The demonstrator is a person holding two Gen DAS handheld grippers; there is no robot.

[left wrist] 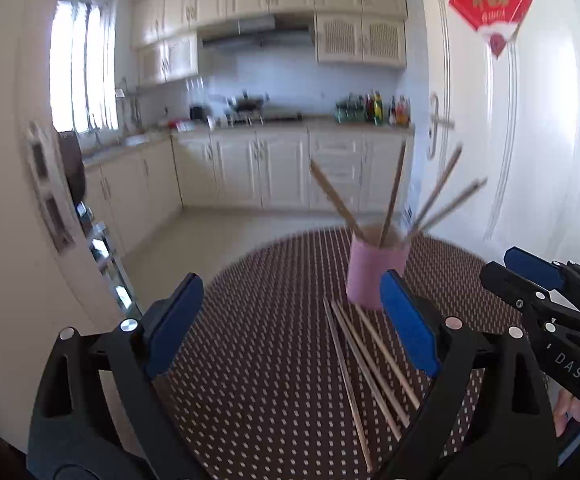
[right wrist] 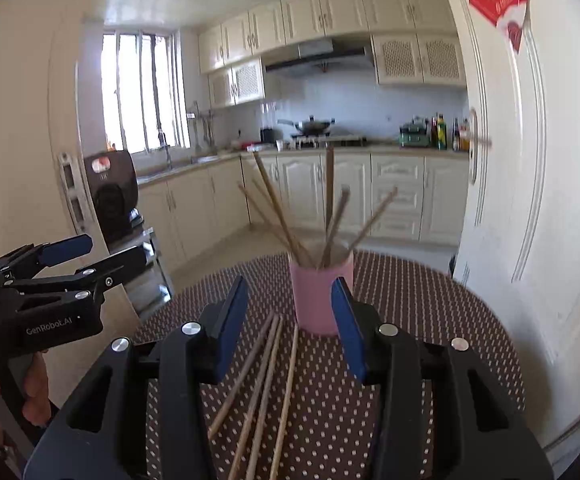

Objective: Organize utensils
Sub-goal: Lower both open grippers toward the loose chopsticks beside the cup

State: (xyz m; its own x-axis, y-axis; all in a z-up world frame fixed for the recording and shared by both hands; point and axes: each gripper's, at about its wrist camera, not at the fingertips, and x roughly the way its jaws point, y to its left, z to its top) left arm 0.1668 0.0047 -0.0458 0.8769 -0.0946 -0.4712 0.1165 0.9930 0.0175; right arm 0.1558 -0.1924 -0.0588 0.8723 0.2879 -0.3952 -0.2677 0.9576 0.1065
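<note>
On the dotted tabletop, a pink cup stands upright with several chopsticks fanned out of its mouth, and four loose chopsticks lie flat just in front of it, roughly parallel, their far ends almost at the cup's base. From the right wrist view the cup sits at about 12 o'clock and the loose sticks run from 12 back toward 6, passing below the right tool. That tool is part-open with nothing between its pads, probably a narrow gap suited to pinching one thin stick. The left tool is spread wide and also empty; in its view the loose sticks lie toward 5 o'clock, the cup at 1 o'clock. (The wide spread may be meant for steadying the cup, though that is a guess.) The sorting looks partly done: some sticks already stand in the cup, four remain to gather.
</note>
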